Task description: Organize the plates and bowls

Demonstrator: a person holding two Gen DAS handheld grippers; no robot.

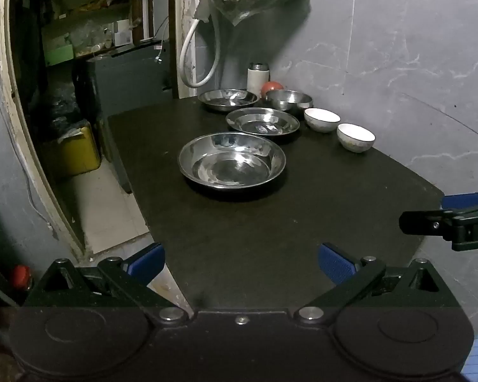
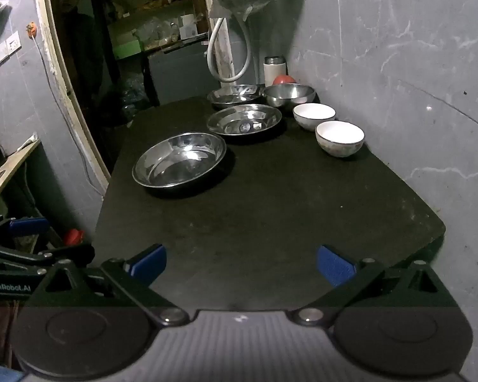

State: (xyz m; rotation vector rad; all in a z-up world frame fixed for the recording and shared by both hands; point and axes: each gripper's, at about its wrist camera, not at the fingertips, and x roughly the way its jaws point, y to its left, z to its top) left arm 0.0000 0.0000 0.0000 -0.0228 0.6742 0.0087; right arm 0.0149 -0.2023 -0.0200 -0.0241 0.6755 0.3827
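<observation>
**Start position: both grippers wide, dishes spread on the far half of the table**

I have the dark table (image 2: 271, 210) ahead, its right side against a grey marbled wall (image 2: 414, 63), its left edge open to a doorway (image 2: 79, 79) with cluttered shelves beyond.

Largest to smallest: the nearest steel plate (image 1: 232, 165) sits alone toward the middle; I judge it the easiest first pick. Behind it is a second steel plate (image 1: 262, 121), then a third steel plate (image 1: 228, 99) at the far edge. Beside that, a steel bowl (image 1: 289, 100). Two white bowls (image 1: 355, 137) (image 1: 322, 120) line the wall side, apart from each other. Nothing is stacked yet. I read the like-with-like rows as leaving only nesting to do.

A white flask (image 1: 257, 78) and a red object (image 1: 271, 86) stand in the far corner, outside the task.

The left gripper (image 1: 240, 262) hangs released, nothing between its blue pads (image 1: 148, 262). The right gripper (image 2: 240, 262) likewise spread and empty, both over the bare near end.
</observation>
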